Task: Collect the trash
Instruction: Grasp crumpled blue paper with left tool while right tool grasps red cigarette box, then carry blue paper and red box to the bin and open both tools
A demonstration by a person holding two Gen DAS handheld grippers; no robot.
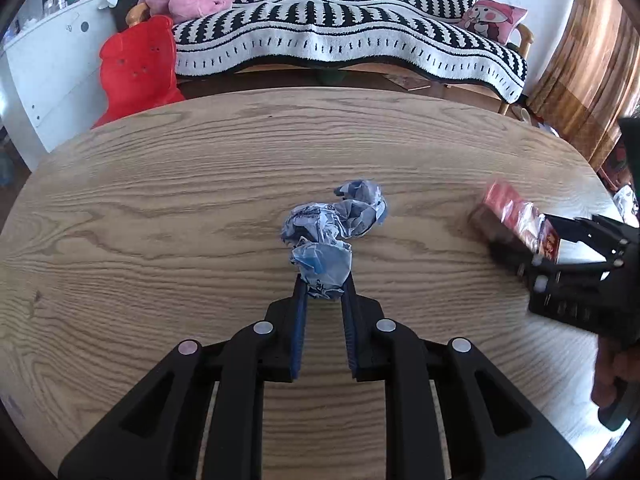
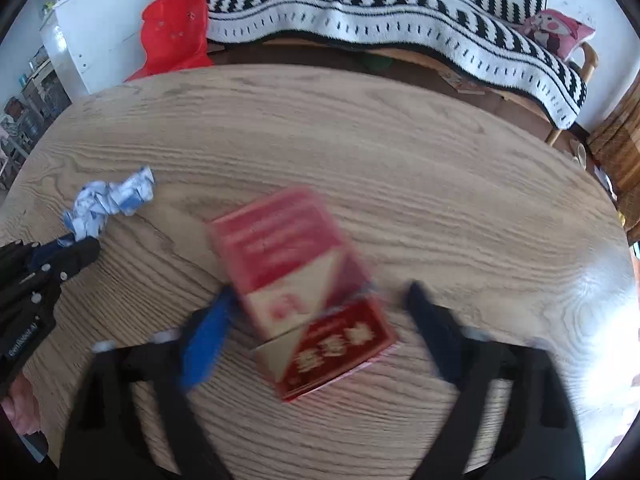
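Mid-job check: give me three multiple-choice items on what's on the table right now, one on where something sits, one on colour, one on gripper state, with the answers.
1. Where is the crumpled wrapper relative to the left gripper?
A. Its near end is between the fingertips
B. Lying on the sofa
C. Under the box

2. What colours is the small box in front of the right gripper?
A. Green and black
B. Red and white
C. Plain yellow

3. How does the right gripper stand?
A. Clamped on the box
B. Open, fingers either side of the box
C. Out of view

Answers:
1 A: the left wrist view shows both blue pads against the wrapper's near end, on the wooden table.
2 B: red panels and white ones show, though blurred.
3 B: table shows between the right finger and the box.
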